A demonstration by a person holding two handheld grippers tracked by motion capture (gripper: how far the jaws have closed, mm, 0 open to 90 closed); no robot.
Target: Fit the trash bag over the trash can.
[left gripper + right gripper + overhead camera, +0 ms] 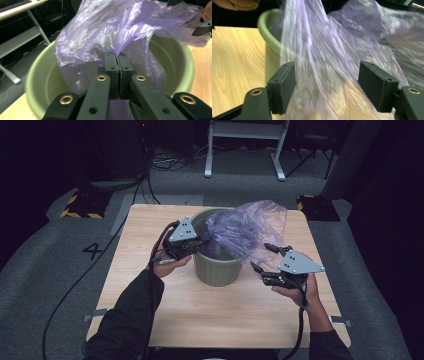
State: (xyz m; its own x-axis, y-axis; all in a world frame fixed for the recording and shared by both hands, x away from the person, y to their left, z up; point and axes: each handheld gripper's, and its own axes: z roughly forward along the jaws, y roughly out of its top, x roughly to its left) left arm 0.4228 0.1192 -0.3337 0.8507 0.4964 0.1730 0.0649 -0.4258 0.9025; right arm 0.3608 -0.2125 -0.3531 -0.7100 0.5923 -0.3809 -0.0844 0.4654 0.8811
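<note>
A green plastic bin (218,268) stands in the middle of the wooden table (150,320). A thin purple plastic bag (250,227) hangs partly inside the bin and billows over its right rim. My left gripper (206,240) sits at the bin's left rim, shut on a fold of the bag (100,42), jaws pressed together (117,65). My right gripper (264,257) is to the right of the bin, open, jaws spread wide. The bag's film (329,65) drapes between the jaws without the pads (283,86) pressing on it. The bin's rim (265,28) stands at the upper left there.
The table's far edge lies close behind the bin. Black cables (75,285) trail over the grey floor at the left. A white table frame (245,147) stands further back. Yellow-black striped feet (82,205) flank the table's far corners.
</note>
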